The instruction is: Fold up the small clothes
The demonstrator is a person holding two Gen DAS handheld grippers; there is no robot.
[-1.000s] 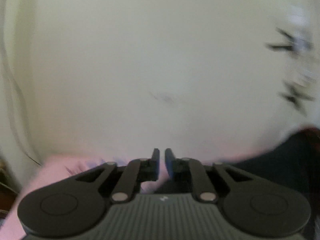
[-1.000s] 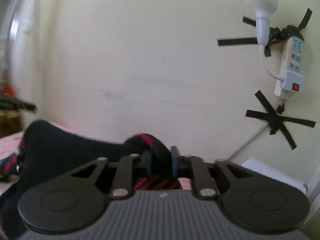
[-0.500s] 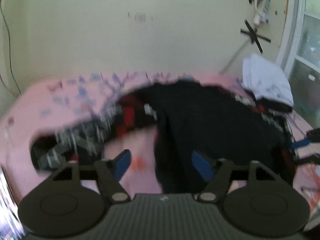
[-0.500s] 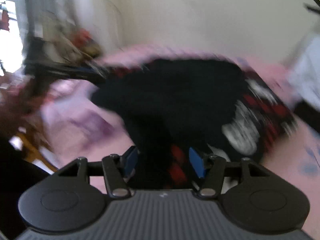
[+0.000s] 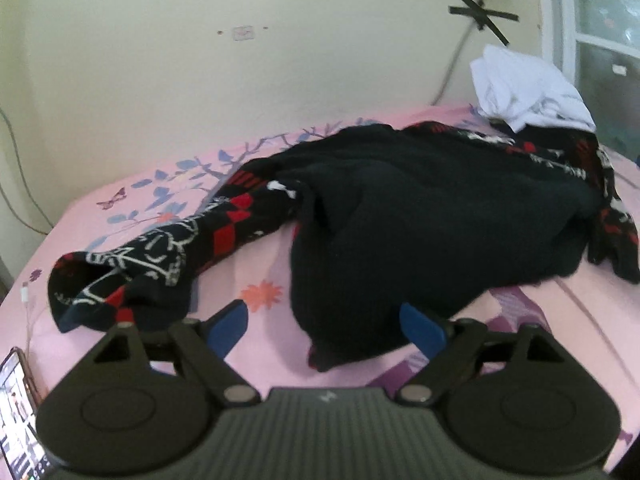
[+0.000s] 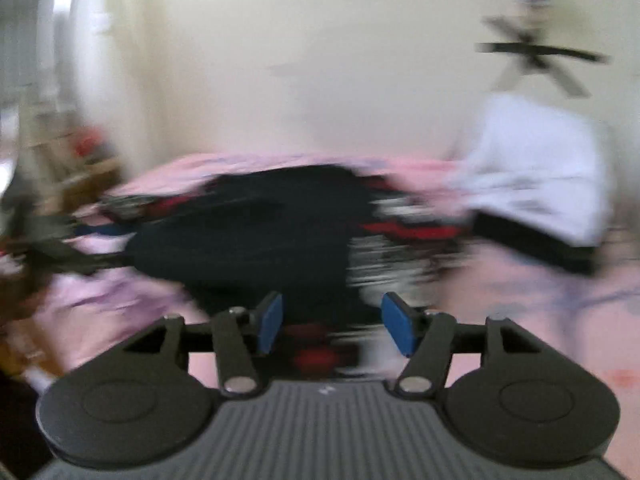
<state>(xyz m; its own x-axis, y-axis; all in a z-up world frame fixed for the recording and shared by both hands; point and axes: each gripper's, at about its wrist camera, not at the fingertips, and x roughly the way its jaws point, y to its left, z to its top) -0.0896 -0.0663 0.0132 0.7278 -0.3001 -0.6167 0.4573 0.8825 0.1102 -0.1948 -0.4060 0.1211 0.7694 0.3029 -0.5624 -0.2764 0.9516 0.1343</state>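
Black patterned sweater [image 5: 420, 208] lies rumpled on pink bedsheet [image 5: 256, 276], soft, limp, likely weighty knit; both left gripper [image 5: 324, 326] and right gripper [image 6: 332, 324] just opened, grasping nothing; best pinched at hem corners.

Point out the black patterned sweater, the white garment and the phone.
black patterned sweater [image 5: 420, 216]: left wrist view, on its plain black middle.
white garment [image 5: 524, 84]: left wrist view, on the crumpled top of the heap.
phone [image 5: 16, 420]: left wrist view, on its lit screen, bottom left.
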